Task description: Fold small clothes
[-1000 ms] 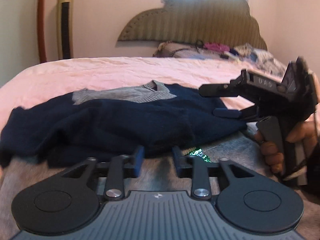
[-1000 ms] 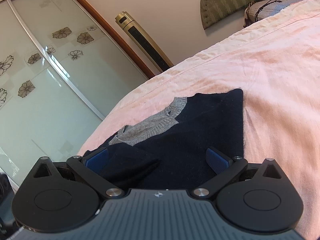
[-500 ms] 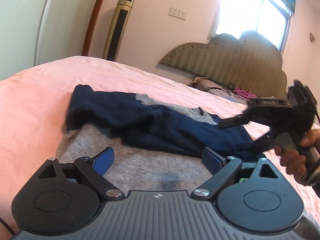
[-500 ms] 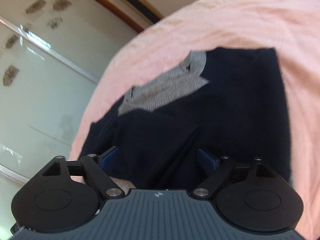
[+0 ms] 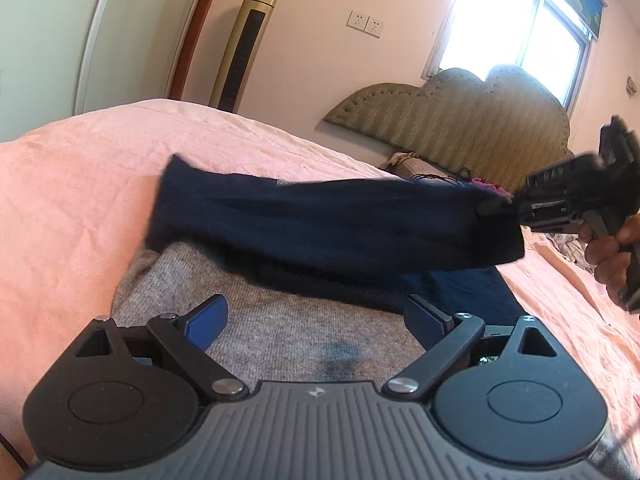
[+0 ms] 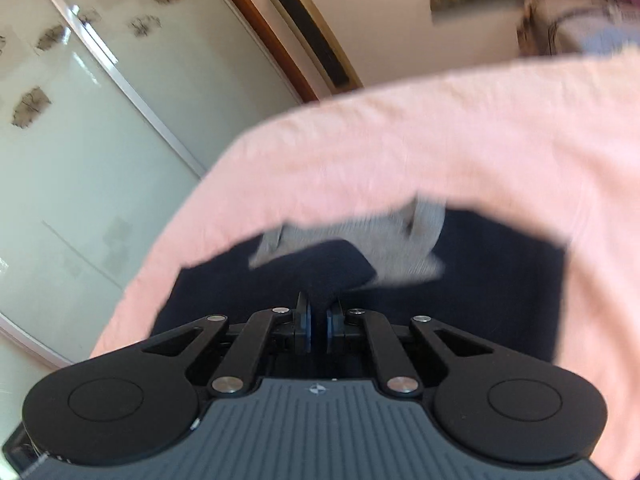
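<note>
1. A navy-and-grey sweater [image 5: 280, 320] lies on a pink bed [image 5: 72, 208], its grey lower part directly under and ahead of the left hand-held gripper [image 5: 316, 320].
2. The right hand-held gripper [image 6: 318, 320] is clenched on a navy sleeve [image 5: 328, 216], its blue pads nearly together with dark knit between them.
3. Seen from the left wrist, the sleeve stretches almost level above the sweater's body, long axis running from the shoulder at far left to the cuff end at right, where the right hand-held gripper [image 5: 504, 204] grips it.
4. The left hand-held gripper is released, jaws spread wide, holding nothing; it hovers just over the grey knit, nearer the hem than the sleeve.
5. The coming move likely turns on that sleeve line: the right hand is placed to carry the cuff end back across the body.
6. The knit looks soft and thick; the grey collar [image 6: 360, 236] shows in the blurred right wrist view.
</note>
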`<state>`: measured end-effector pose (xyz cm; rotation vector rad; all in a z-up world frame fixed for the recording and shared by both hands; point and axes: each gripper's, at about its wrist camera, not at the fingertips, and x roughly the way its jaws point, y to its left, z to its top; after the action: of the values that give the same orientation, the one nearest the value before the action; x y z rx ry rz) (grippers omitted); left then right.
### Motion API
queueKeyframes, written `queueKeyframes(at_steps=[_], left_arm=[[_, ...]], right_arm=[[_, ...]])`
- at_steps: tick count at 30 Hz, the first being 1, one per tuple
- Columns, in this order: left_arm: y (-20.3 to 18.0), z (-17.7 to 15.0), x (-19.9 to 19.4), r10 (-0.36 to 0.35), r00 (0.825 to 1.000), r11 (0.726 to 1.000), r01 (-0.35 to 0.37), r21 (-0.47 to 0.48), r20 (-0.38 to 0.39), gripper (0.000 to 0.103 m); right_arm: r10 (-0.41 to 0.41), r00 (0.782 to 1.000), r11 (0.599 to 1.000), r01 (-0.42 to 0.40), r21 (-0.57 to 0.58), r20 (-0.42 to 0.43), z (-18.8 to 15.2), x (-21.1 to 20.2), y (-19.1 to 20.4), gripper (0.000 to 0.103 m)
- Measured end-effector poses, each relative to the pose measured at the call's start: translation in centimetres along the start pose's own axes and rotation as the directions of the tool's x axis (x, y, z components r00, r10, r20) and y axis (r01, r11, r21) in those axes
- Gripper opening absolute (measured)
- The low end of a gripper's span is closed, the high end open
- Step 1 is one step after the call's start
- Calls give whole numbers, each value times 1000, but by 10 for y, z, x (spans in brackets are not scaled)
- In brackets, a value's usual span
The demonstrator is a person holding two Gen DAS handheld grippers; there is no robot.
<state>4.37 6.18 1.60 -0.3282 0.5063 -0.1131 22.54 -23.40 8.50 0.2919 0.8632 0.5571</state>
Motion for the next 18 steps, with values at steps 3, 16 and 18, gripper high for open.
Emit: queueKeyframes(at_steps=[3, 16, 18], left_arm=[[1, 0, 1, -6, 1000, 1000, 6, -4, 0, 96], [44, 99, 58, 166, 985, 986, -166, 9, -36, 101], [62, 103, 98, 131, 973, 986, -147, -74, -192, 96]], right_arm=[[-125, 990, 991, 127, 30, -59, 6, 4, -38, 12], [-145, 978, 989, 138, 62, 148, -22, -21, -55, 70], [-90, 989, 995, 84, 56, 116, -18, -7, -52, 70]])
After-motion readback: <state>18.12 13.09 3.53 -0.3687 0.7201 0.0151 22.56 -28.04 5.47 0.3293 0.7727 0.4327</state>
